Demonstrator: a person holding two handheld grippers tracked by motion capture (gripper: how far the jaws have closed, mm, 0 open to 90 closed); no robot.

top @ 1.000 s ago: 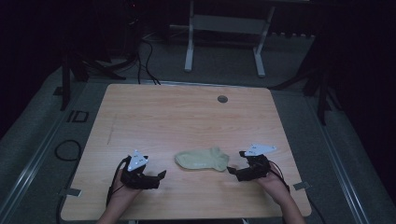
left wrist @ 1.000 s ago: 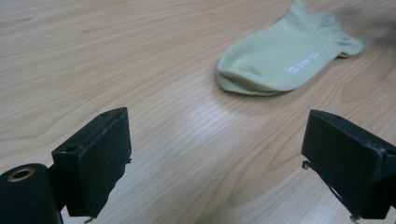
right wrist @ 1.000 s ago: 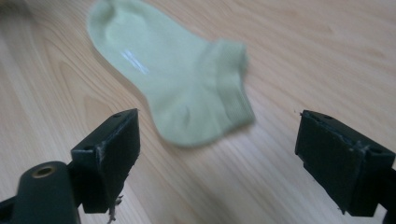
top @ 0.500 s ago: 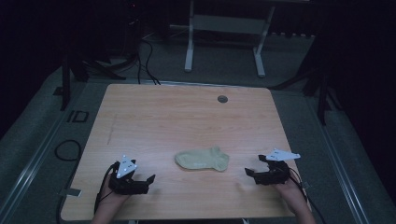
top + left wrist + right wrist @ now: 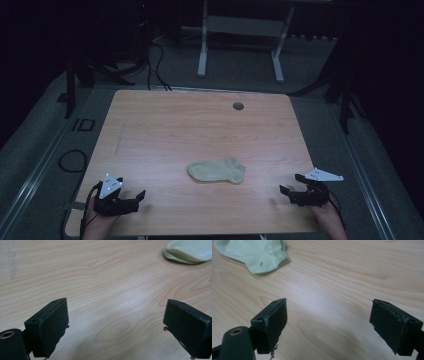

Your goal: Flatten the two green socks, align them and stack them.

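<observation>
high view: left gripper (image 5: 135,199) and right gripper (image 5: 289,186) wide apart, empty; sock (image 5: 216,171) between, untouched.

This looks like a lab or recording studio set up for data collection, not a home. A plain wood-grain table (image 5: 200,135) with a round cable grommet (image 5: 238,106) stands alone on grey carpet (image 5: 40,155) in a darkened room. Black cables (image 5: 157,60) trail over the floor behind it, a cable loop (image 5: 72,161) lies at the left, and dark stands (image 5: 70,85) flank the table. Beyond it stands the white metal frame of another desk (image 5: 240,45).
</observation>
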